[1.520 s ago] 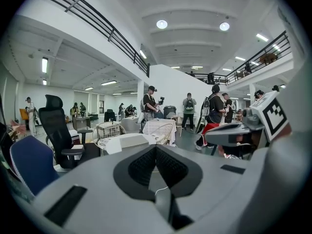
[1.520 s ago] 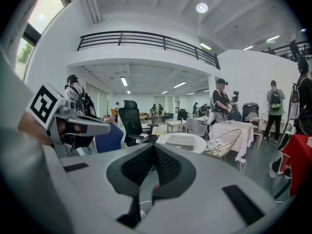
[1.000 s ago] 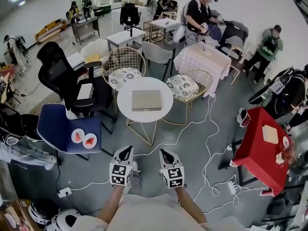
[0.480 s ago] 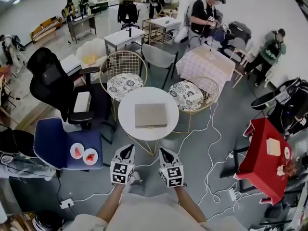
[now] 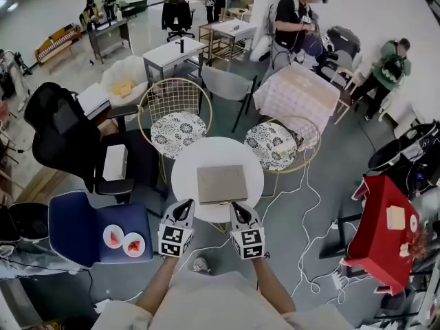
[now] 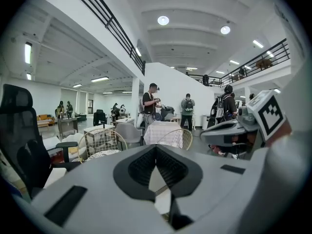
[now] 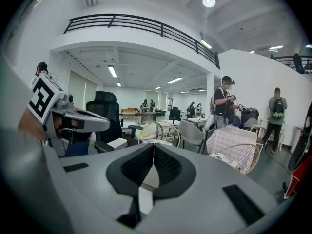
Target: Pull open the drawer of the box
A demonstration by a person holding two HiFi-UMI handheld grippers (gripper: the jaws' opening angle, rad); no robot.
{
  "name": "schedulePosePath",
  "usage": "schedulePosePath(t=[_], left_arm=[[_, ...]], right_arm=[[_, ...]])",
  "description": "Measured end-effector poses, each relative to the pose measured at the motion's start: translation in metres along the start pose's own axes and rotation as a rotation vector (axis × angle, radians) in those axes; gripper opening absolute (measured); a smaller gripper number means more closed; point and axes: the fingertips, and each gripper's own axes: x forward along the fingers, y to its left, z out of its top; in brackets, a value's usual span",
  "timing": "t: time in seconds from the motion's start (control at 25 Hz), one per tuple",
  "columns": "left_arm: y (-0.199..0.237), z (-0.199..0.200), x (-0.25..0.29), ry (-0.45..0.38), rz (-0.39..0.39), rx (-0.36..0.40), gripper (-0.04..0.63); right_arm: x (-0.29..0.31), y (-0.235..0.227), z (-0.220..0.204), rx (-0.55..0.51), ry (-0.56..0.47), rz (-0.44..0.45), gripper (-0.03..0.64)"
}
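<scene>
A flat beige box (image 5: 221, 183) lies in the middle of a small round white table (image 5: 185, 177) in the head view. Its drawer looks closed. Both grippers are held side by side just short of the table's near edge, pointing at the box. My left gripper (image 5: 185, 205) is shut with nothing in it, its jaws meeting at the tips in the left gripper view (image 6: 156, 149). My right gripper (image 5: 234, 207) is also shut and empty (image 7: 153, 147). Neither touches the box or the table. In both gripper views the jaws hide the box.
Two gold wire chairs (image 5: 170, 115) (image 5: 283, 141) stand behind the table. A blue chair (image 5: 82, 225) with two plates and a black office chair (image 5: 65, 133) are at the left. A red table (image 5: 381, 232) is at the right. White cables (image 5: 306, 215) trail over the floor.
The person has stepped forward: the round table and box have come closer, from well ahead of the grippers to right in front of their tips. Both grippers stay shut.
</scene>
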Motion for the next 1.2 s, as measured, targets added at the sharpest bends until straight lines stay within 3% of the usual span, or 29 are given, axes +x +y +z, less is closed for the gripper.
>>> schedulePosePath(t=[0.28,0.64,1.2], left_arm=[[0.018,0.007,0.033,-0.018,-0.021,-0.001,0.012],[0.011,0.003,0.069,0.019,-0.034,-0.01,0.012],[0.001,-0.075,0.072,0.172,-0.005,-0.111,0.012]], right_arm=[[0.024,-0.027,0.019,-0.011,-0.036,-0.023,0.015],[0.051,-0.057,0.01,-0.014,0.016,-0.019,0.015],[0.049,-0.051,-0.069,0.077,0.158,0.056,0.015]])
